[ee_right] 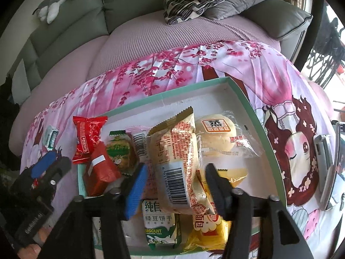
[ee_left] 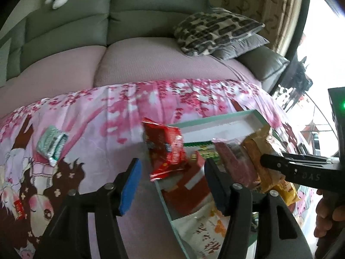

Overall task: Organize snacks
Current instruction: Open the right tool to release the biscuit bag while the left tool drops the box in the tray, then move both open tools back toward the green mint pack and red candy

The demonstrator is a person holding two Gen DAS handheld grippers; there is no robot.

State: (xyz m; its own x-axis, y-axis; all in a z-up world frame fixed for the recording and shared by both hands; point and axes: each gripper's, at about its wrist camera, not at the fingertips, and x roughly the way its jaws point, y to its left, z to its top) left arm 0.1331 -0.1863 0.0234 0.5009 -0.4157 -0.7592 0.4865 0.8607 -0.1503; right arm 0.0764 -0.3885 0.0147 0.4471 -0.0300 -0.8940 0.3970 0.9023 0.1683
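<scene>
Hovering my right gripper [ee_right: 175, 191] spread around the tan bread packet [ee_right: 179, 164] in the green tray [ee_right: 256, 116], left gripper [ee_left: 172, 185] also spread — the red snack packet [ee_left: 166, 149] perches on the rim, likely to tumble outside.

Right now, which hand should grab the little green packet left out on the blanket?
Probably left. The left gripper is open beside the green packet. The right gripper is over the box, farther off.
</scene>
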